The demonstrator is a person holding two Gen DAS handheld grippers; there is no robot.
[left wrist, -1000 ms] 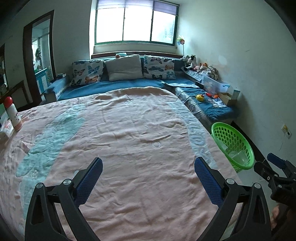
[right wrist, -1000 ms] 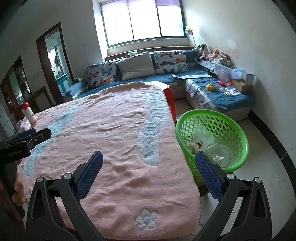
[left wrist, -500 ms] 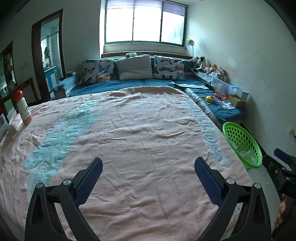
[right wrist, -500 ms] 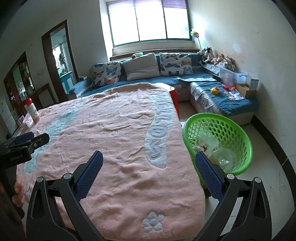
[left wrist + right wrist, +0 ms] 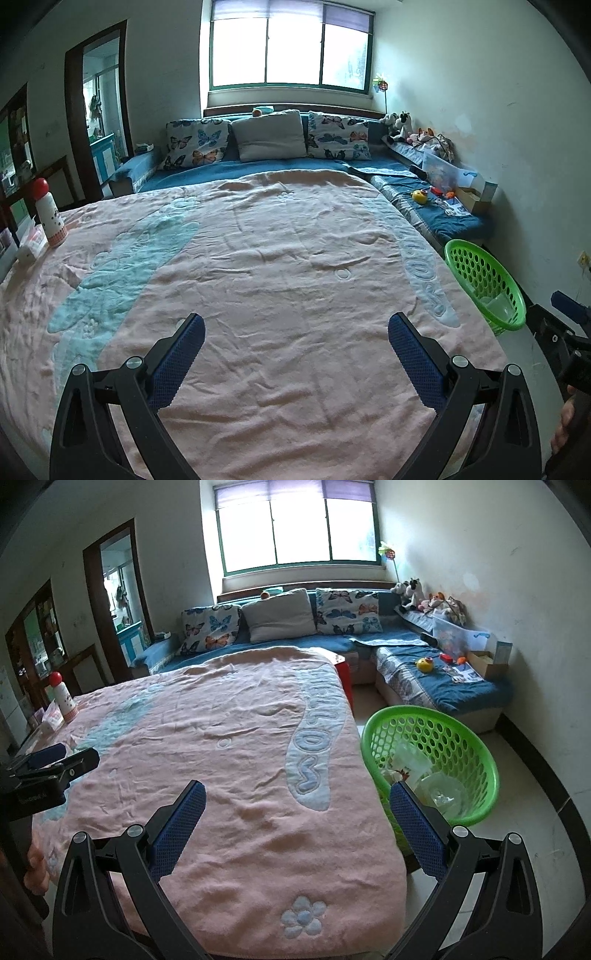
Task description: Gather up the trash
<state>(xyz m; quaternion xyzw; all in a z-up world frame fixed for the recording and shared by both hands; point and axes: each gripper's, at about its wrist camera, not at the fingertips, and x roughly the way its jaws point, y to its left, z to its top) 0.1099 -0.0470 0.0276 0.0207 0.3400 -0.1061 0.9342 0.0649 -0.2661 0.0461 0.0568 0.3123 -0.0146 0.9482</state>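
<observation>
Trash (image 5: pixel 421 775) lies in the green basket (image 5: pixel 476 753), which stands on the floor at about 3 o'clock from the pink blanket (image 5: pixel 229 760), just beside the blanket's right edge. Inside the basket are a clear plastic cup or lid, a crumpled clear wrapper and a pale printed packet; smaller scraps underneath are too blurred to name. From the left wrist view, the same basket (image 5: pixel 476 273) shows only part of its inside, with one pale translucent piece (image 5: pixel 496 302) near the bottom.

The left claw (image 5: pixel 295 341) hangs over the near half of the blanket (image 5: pixel 258 266) with its two blue pads spread wide and nothing between them. The right claw (image 5: pixel 297 818) is also spread wide and holds nothing; its left pad is over the blanket and its right pad (image 5: pixel 413 827) overlaps the near rim of the basket in the picture.

At about 10 o'clock on the blanket stands a white bottle (image 5: pixel 50 214) with a red cap, upright, with a small white box (image 5: pixel 31 245) just beside it. A clear storage bin (image 5: pixel 452 637) sits on the blue sofa (image 5: pixel 424 686) against the right wall, with an open cardboard box (image 5: pixel 487 662) next to it.
</observation>
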